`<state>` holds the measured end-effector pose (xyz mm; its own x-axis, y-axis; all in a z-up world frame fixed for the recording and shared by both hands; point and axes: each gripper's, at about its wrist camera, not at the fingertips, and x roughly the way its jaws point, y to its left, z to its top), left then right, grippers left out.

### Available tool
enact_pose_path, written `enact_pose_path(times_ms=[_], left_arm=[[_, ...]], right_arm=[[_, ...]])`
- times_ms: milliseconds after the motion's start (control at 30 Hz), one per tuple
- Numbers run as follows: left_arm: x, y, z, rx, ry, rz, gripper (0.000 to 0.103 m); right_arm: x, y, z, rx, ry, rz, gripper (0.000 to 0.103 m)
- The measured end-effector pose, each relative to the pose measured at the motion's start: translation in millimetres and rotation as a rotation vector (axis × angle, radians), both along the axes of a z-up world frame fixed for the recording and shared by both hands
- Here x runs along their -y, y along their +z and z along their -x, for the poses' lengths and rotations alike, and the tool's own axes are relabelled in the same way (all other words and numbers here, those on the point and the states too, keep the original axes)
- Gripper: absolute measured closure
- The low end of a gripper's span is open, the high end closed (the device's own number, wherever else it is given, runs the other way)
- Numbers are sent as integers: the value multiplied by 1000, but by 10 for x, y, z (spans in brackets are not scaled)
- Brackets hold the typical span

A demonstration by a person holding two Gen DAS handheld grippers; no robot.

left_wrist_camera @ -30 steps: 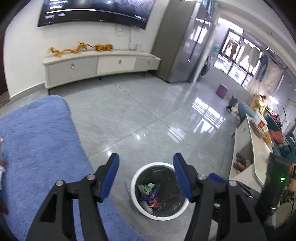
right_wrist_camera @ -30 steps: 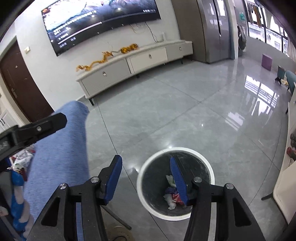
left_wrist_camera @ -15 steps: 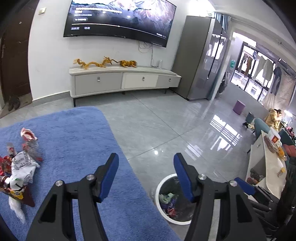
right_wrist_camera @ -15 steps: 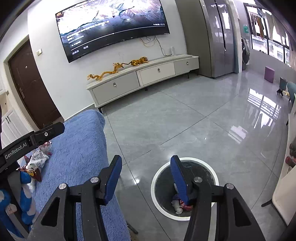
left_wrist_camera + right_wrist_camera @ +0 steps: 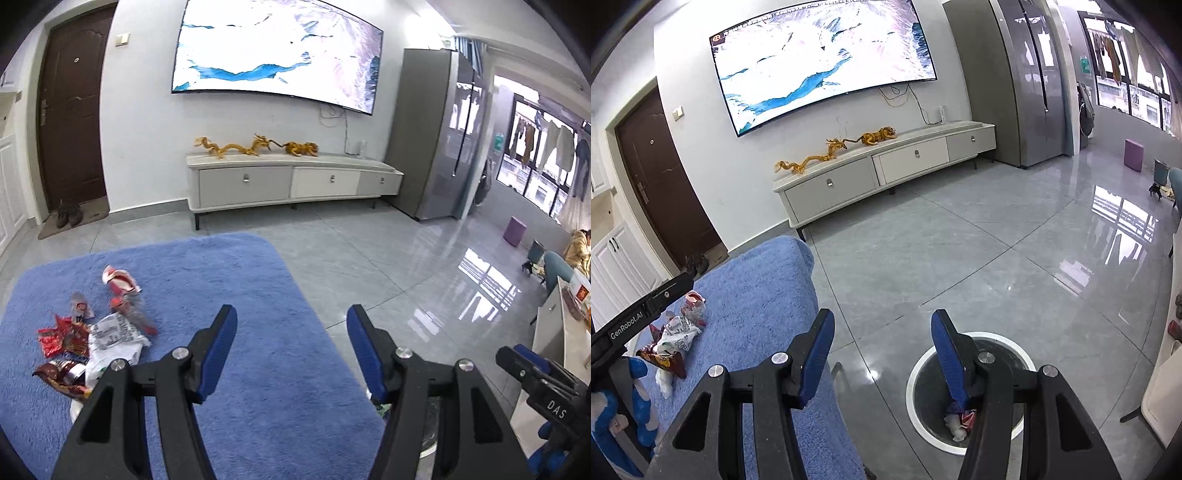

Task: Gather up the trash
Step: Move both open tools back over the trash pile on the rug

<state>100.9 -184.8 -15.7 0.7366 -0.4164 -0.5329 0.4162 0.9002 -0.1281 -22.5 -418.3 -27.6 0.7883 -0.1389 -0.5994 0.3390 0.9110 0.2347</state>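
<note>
A heap of crumpled wrappers (image 5: 92,339), red, white and brown, lies on the left part of a blue rug (image 5: 229,280). My left gripper (image 5: 290,332) hangs open and empty over the rug, to the right of the heap. In the right wrist view the same wrappers (image 5: 674,341) show at the left on the rug (image 5: 768,291). A white-rimmed bin (image 5: 923,363) with some trash at its bottom stands on the tiled floor. My right gripper (image 5: 881,336) stands open and empty, its right finger over the bin. The left gripper's body crosses the left edge of that view.
A long white TV cabinet (image 5: 291,181) stands against the far wall under a big screen. A dark door (image 5: 70,110) is at the left, a grey fridge (image 5: 436,140) at the right. A light table (image 5: 565,332) and a seated person (image 5: 580,247) are at the far right.
The left gripper has swung left from over the bin to over the rug, bringing the wrappers into view. The right gripper has risen a little and tilted up, still near the bin.
</note>
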Motion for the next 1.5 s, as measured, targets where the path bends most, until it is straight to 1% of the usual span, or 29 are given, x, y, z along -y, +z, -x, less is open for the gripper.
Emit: enact_pose_path(times_ms=[100, 300, 533, 667, 833, 933, 1100, 1267, 1367, 1500], left_arm=[[-94, -63, 9, 1, 15, -9, 43], [-201, -91, 52, 21, 46, -21, 43], [-348, -58, 89, 40, 92, -21, 43], [-468, -4, 145, 75, 114, -19, 43], [-646, 93, 171, 99, 119, 7, 43], [-791, 198, 172, 113, 111, 8, 43], [-1173, 512, 171, 176, 158, -19, 43], [-1707, 918, 190, 240, 254, -56, 43], [-2033, 1139, 203, 261, 303, -65, 43], [-2449, 1412, 243, 296, 375, -106, 43]], right_arm=[[-87, -38, 19, 1, 9, -7, 51], [-164, -44, 20, 23, 7, -5, 51], [-264, 22, 65, 33, 12, 15, 51], [-334, 67, 76, 39, 23, 27, 51], [-426, 133, 93, 50, 44, 39, 51], [-502, 183, 109, 59, 67, 45, 51], [-678, 329, 84, 73, 139, 72, 51], [-905, 543, -25, 112, 238, 81, 51], [-1066, 658, -117, 129, 300, 86, 51], [-1326, 813, -248, 145, 382, 107, 51]])
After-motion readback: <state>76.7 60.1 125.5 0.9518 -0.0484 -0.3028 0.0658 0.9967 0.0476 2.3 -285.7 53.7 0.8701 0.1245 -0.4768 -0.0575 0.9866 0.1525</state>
